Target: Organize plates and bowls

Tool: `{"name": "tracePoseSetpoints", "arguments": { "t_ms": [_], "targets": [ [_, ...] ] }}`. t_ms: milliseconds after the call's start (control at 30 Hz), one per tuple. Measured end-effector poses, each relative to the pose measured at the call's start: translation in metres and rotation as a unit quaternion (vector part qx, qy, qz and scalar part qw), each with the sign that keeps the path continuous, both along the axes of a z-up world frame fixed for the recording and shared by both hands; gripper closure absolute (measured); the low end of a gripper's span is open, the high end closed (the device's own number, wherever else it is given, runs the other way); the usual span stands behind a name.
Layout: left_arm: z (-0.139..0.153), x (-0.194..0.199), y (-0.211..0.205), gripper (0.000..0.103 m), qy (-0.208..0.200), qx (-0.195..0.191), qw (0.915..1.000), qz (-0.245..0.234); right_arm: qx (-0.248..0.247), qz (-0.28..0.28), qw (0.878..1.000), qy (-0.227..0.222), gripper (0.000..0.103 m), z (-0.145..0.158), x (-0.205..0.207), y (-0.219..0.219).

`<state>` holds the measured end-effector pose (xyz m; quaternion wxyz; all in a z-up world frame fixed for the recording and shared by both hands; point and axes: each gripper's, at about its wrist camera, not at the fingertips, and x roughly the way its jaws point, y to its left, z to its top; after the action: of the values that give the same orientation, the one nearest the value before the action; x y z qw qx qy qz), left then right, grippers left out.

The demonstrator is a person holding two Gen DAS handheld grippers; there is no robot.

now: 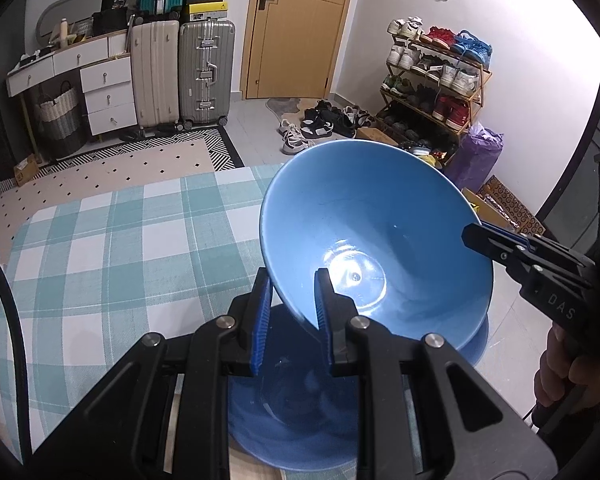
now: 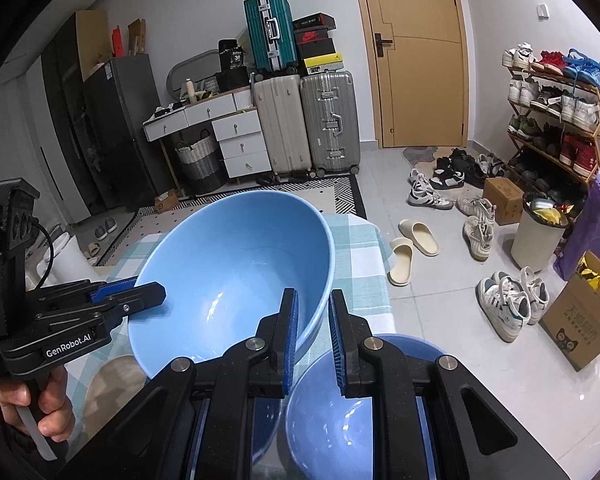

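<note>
Blue big bowl (image 1: 380,232) hangs tilted above the checked desk (image 1: 120,240), its rim pinched by 2 tools: left hand-held gripper (image 1: 290,304) and right hand-held gripper (image 2: 314,320), over another bowl (image 2: 340,412).

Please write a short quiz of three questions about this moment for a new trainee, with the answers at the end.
1. True or false: only one gripper holds the raised blue bowl.
2. What lies directly under the raised bowl? A) a second blue bowl B) a white plate C) a cup
3. What covers the table?

Key
1. False. The left gripper clamps the near rim and the right gripper clamps the opposite rim.
2. A.
3. A cloth in teal and white checks.
</note>
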<state>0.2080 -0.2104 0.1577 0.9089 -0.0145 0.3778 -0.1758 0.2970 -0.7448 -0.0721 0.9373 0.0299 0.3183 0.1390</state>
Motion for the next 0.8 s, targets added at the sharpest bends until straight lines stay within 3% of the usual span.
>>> {"name": "tracePoseSetpoints", "arguments": {
  "t_ms": [367, 800],
  "targets": [
    [0.006, -0.032, -0.003, 0.085, -0.004, 0.013, 0.9999, -0.001, 0.007, 0.006, 1.0, -0.006, 0.087, -0.001, -0.021, 0.003],
    [-0.012, -0.042, 0.008, 0.085, 0.005, 0.007, 0.9999, -0.01, 0.01, 0.011, 1.0, -0.005, 0.087, -0.009, -0.042, 0.013]
  ]
}}
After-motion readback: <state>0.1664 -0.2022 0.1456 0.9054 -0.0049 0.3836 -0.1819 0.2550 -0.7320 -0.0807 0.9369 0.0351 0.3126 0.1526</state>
